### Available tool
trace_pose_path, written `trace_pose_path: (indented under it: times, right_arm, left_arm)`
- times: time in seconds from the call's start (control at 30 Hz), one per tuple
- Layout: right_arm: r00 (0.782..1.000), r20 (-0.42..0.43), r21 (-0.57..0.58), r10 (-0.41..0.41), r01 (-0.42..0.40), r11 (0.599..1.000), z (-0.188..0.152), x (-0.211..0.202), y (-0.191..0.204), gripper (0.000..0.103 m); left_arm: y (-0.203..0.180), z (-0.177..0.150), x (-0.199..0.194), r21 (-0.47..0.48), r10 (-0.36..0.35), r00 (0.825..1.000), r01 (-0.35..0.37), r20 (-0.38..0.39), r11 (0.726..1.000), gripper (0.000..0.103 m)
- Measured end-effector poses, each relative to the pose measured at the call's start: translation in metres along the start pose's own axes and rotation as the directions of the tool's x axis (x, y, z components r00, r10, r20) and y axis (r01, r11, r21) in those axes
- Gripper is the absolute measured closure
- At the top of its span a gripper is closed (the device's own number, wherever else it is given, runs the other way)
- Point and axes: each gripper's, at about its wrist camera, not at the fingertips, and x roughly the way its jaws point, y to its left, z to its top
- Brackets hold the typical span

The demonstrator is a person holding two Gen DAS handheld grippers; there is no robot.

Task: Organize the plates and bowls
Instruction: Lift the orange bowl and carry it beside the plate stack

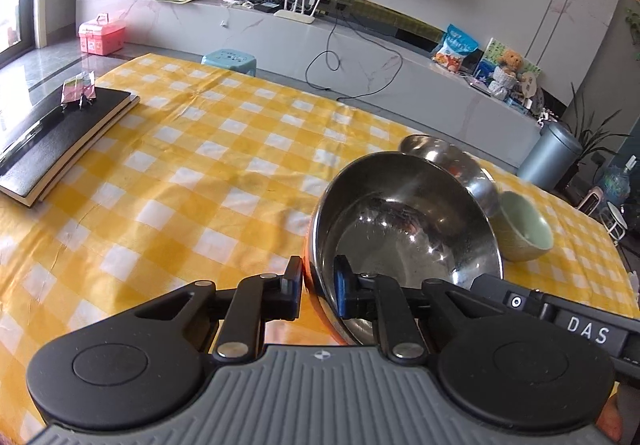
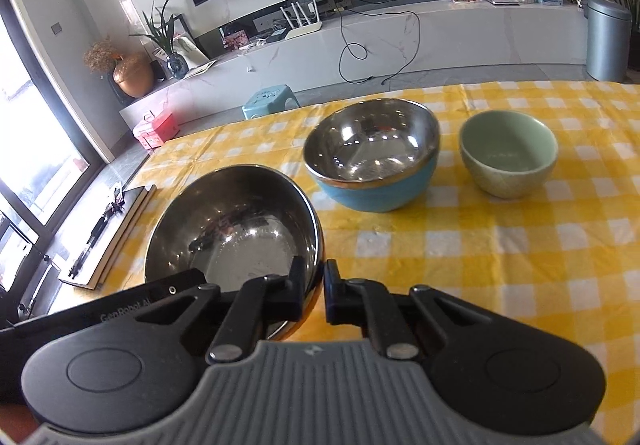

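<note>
— Left wrist view first: what is seen nearest the tool?

— The left gripper (image 1: 318, 287) is seen closed down to a narrow gap on the rim of a steel bowl (image 1: 404, 221). One pad is pressed on the orange outer wall, the other is set inside the bowl. The bowl is tilted, its mouth turned toward the camera, just ahead and a little right of the fingers.

— And from the right wrist?

— The same steel bowl (image 2: 236, 223) is shown ahead and to the left of the right gripper (image 2: 314, 287). Its near-right rim is pinched between the almost closed fingers, one pad inside, one outside. So the bowl is gripped on opposite sides by both tools. Part of the other gripper's black body is seen at the lower left.

— What is laid out further on?

— Beyond the right gripper, slightly right of its line, a blue-walled steel bowl (image 2: 372, 157) is stood upright on the yellow checked tablecloth (image 2: 500, 245). A green ceramic bowl (image 2: 508, 153) is placed just beside it, further right, the two apart. From the left wrist, both are partly hidden behind the held bowl.

— Anything to the left?

— Well left of the left gripper, a black notebook (image 1: 60, 141) is seen on the cloth. Furthest off, a white media bench (image 2: 400, 41) is set under a dark screen.
</note>
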Motion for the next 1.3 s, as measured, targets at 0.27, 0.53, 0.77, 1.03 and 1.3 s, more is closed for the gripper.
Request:
trace_pose_path:
  times: [0.27, 0.53, 0.77, 1.03, 1.3]
  right_arm:
    - [0.999, 0.036, 0.043, -0.007, 0.005, 0.999, -0.005, -0.04, -0.017, 0.098]
    - [0.997, 0.078, 0.121, -0.004, -0.006, 0.993, -0.028, -0.079, -0.036, 0.099]
    - [0.994, 0.109, 0.188, -0.014, -0.007, 0.982, -0.042, -0.105, -0.058, 0.098]
    - [0.995, 0.07, 0.257, -0.069, 0.049, 0.965, -0.061, -0.121, -0.084, 0.098]
    - [0.997, -0.004, 0.307, -0.074, 0.072, 0.949, -0.071, -0.124, -0.106, 0.098]
  left_arm:
    - [-0.018, -0.015, -0.027, -0.037, -0.036, 0.999, 0.037, 0.026, 0.999, 0.085]
    - [-0.03, -0.036, -0.043, -0.042, -0.075, 0.997, 0.075, 0.0, 0.996, 0.085]
    - [-0.046, -0.058, -0.048, -0.023, -0.114, 0.992, 0.113, -0.054, 0.993, 0.085]
    - [-0.064, -0.076, -0.044, -0.031, -0.138, 0.979, 0.135, -0.151, 0.99, 0.085]
    - [-0.076, -0.088, -0.039, -0.02, -0.119, 0.968, 0.117, -0.222, 0.993, 0.084]
